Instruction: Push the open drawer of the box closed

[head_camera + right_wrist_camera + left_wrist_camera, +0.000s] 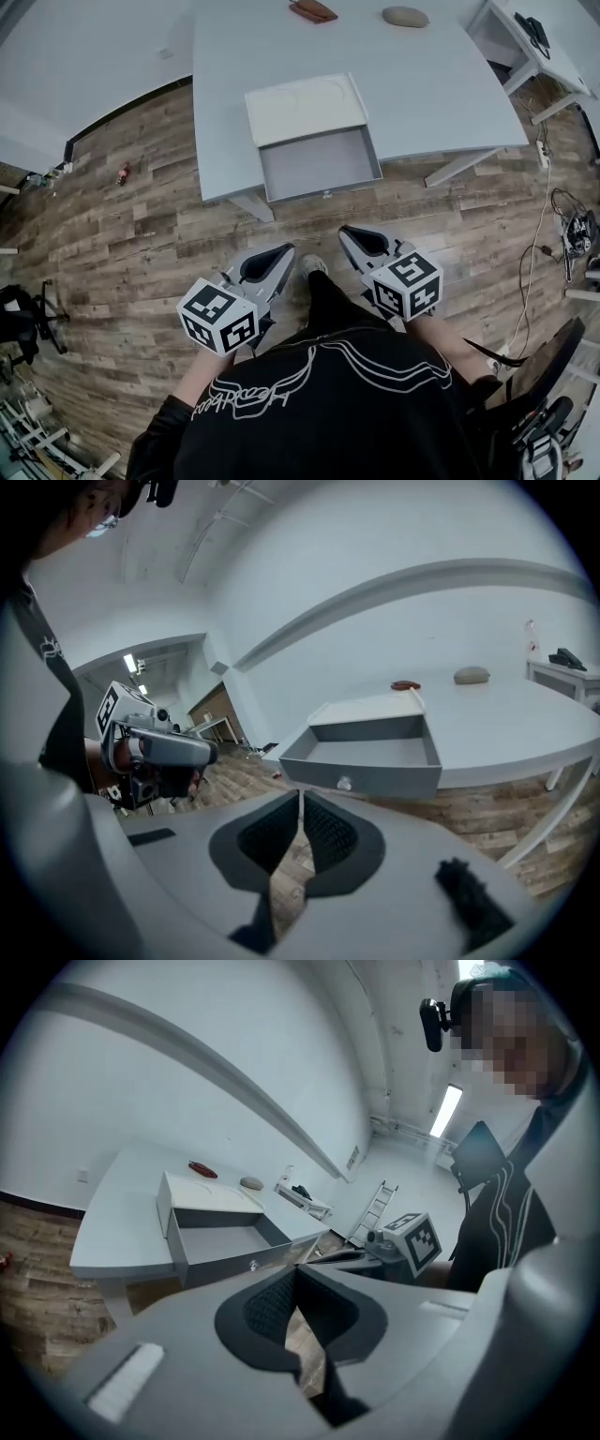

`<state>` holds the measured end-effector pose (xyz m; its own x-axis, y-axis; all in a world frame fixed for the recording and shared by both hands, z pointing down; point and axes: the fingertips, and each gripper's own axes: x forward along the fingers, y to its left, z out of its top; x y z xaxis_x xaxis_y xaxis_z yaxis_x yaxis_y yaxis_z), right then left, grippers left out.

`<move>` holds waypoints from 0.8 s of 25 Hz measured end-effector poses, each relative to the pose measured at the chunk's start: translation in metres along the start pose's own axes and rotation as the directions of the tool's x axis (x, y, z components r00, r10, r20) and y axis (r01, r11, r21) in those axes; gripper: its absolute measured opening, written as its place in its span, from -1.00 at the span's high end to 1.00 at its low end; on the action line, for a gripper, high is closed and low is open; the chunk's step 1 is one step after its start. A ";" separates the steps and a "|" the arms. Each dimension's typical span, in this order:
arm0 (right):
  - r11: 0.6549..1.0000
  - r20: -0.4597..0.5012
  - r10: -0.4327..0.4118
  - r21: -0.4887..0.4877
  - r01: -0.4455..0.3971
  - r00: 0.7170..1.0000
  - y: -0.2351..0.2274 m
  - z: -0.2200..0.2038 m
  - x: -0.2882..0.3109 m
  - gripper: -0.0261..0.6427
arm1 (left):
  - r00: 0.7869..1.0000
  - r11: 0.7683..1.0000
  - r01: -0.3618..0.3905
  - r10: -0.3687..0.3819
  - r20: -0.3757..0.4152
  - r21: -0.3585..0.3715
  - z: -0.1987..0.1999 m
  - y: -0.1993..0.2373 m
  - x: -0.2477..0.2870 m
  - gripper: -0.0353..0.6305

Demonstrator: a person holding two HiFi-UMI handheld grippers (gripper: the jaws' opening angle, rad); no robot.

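Note:
A pale grey box [305, 105] sits at the near edge of the white table [422, 84]. Its drawer [319, 164] is pulled out towards me and is empty, with a small knob [344, 783] on its front. Both grippers hang low over the wooden floor, well short of the table. My left gripper [286, 251] is shut with nothing in it, its tips meeting in the left gripper view [295, 1269]. My right gripper [347, 232] is also shut and empty [300, 794]. The drawer [220, 1241] lies ahead of both, seen in both gripper views [370, 752].
A reddish-brown object [312, 10] and a grey stone-like lump [405, 16] lie at the table's far side. Table legs [253, 204] [459, 167] stand below the drawer's sides. A second white table [548, 52] and floor cables [562, 225] are on the right.

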<state>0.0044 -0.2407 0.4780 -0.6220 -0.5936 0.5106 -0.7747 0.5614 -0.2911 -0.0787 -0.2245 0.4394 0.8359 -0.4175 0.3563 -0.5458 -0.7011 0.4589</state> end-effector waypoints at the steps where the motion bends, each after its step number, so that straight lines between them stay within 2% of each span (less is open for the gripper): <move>1: 1.000 -0.009 -0.011 0.002 0.011 1.000 -0.006 0.000 0.007 0.89 | 1.000 1.000 0.007 -0.007 -0.007 -0.010 0.000 0.006 0.004 0.88; 9: 0.998 -0.039 -0.062 -0.005 0.062 0.997 -0.042 -0.008 0.046 0.88 | 0.999 0.996 0.009 -0.013 -0.039 -0.090 -0.010 0.032 0.027 0.88; 14: 0.996 -0.057 -0.082 -0.032 0.080 0.995 -0.055 -0.013 0.064 0.73 | 0.999 0.991 -0.017 0.011 -0.046 -0.132 -0.018 0.043 0.026 0.88; 20: 0.995 -0.078 -0.087 -0.051 0.083 0.993 -0.055 -0.017 0.081 0.73 | 1.000 0.977 -0.012 0.009 -0.016 -0.215 -0.020 0.055 0.023 0.88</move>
<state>-0.0017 -0.3103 0.5491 -0.5415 -0.5931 0.5958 -0.8168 0.5388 -0.2061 -0.0904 -0.2609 0.4887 0.8301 -0.4142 0.3733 -0.5555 -0.5556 0.6187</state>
